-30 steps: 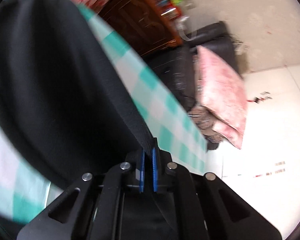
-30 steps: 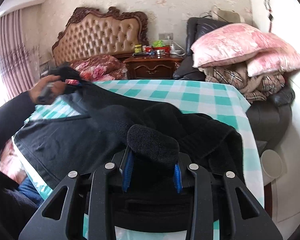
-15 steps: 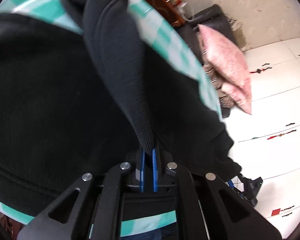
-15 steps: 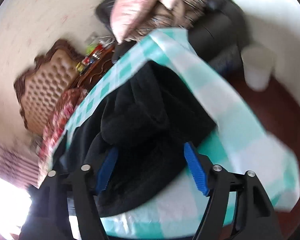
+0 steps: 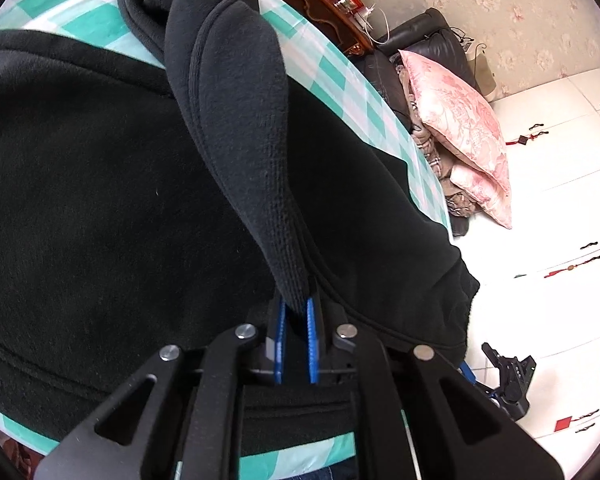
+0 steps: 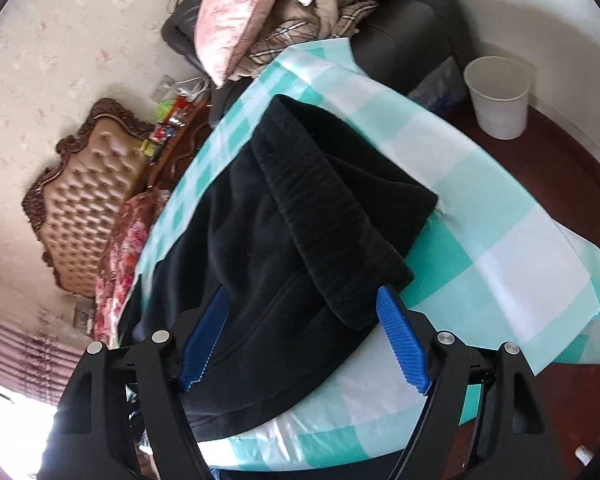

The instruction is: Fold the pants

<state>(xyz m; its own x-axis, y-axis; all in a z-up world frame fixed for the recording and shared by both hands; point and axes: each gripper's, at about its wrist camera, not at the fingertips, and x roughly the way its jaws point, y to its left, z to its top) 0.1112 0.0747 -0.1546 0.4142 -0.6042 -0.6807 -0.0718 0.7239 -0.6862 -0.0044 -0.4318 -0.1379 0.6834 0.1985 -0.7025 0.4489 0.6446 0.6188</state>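
Your left gripper (image 5: 296, 312) has its blue pads (image 5: 311, 332) nearly together, pinching the ribbed cuff (image 5: 290, 276) of one leg of the black fleece pants (image 5: 100, 200); the jaws have just been easing open a little, yet the cuff sits between the pads and touches them. From that cuff the leg runs up and away from you, lying doubled over the broad body of the pants. The pants are spread across the table with the teal-and-white checked tablecloth (image 5: 332, 76), covering most of its near half. Your right gripper (image 6: 304, 320) stands wide, its jaws having just been opening; a folded end of the pants (image 6: 340, 216) lies on the cloth between the blue pads (image 6: 400, 344), which do not press on it. In the right wrist view the pants reach from the near left edge toward the far corner of the checked tablecloth (image 6: 480, 240). Beyond the table are a pink pillow (image 5: 460, 124) on a dark sofa (image 6: 404, 28), a tufted headboard (image 6: 88, 184) at far left, and a white bin (image 6: 498, 96) on the floor at right.
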